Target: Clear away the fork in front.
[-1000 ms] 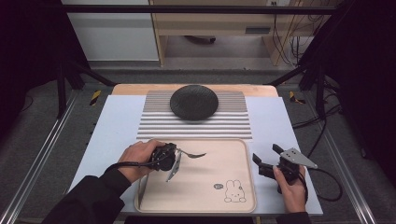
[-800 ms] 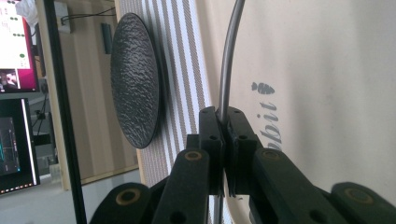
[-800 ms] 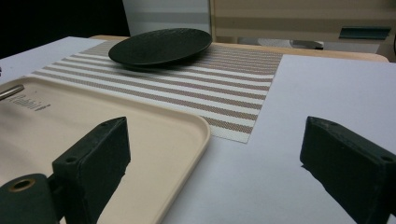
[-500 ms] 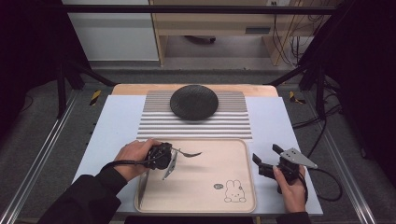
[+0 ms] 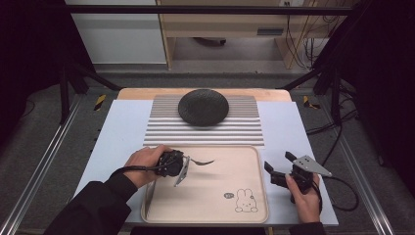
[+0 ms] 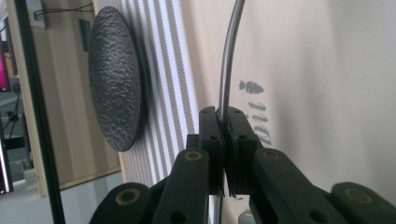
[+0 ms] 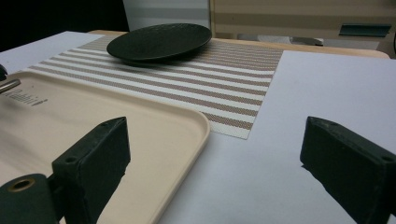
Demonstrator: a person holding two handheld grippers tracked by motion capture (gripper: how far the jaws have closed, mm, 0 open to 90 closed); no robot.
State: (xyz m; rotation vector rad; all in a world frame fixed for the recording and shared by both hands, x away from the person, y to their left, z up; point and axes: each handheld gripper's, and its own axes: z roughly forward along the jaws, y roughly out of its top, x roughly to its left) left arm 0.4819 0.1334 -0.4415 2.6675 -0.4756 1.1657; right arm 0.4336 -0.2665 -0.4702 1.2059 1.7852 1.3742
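My left gripper point(image 5: 184, 164) is shut on the handle of a slim metal utensil point(image 5: 201, 161), probably a spoon, held just above the upper left part of the beige tray point(image 5: 215, 205). In the left gripper view the jaws point(image 6: 223, 120) pinch the thin steel handle point(image 6: 227, 65), which runs away over the tray point(image 6: 327, 70). My right gripper point(image 5: 278, 162) rests on the pale blue mat just right of the tray, open and empty. Its two black jaws point(image 7: 215, 154) stand wide apart in the right gripper view.
A black textured plate point(image 5: 203, 106) sits on a striped placemat point(image 5: 161, 128) beyond the tray, and appears again as the plate point(image 7: 159, 42) and the plate point(image 6: 114, 79). A rabbit drawing point(image 5: 244, 200) marks the tray's lower right corner. The right gripper's cable point(image 5: 342, 193) loops on the mat.
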